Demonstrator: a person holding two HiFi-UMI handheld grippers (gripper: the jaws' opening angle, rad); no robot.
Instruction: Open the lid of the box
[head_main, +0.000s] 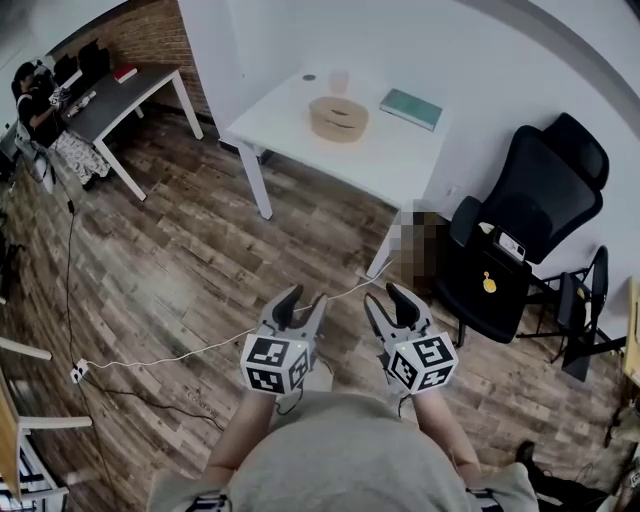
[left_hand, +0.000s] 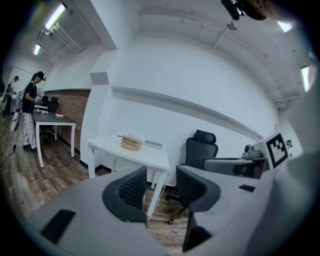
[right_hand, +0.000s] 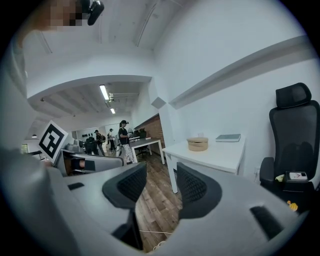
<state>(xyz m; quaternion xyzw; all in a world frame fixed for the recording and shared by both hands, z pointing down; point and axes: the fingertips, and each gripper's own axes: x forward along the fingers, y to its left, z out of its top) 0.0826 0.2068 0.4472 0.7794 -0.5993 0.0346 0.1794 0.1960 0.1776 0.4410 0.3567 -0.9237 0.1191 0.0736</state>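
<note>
**A:** Where is the box?

**B:** The round tan box (head_main: 339, 118) sits on the white table (head_main: 400, 165) across the room. Its lid looks closed, and a teal book (head_main: 410, 108) lies near it.

**A:** And where are we?

**B:** We stand well apart from it on the wooden floor (head_main: 190, 260). We hold our left gripper (head_main: 303, 298) and right gripper (head_main: 384, 296) side by side, pointing toward the table. The jaws of both are wide apart, with nothing between them.

**A:** So which step are we on?

**B:** We judge it to be the approach, since we have touched nothing yet. Next we must reach the table, probably steady the box's base with one gripper and take the lid's rim with the other.
</note>
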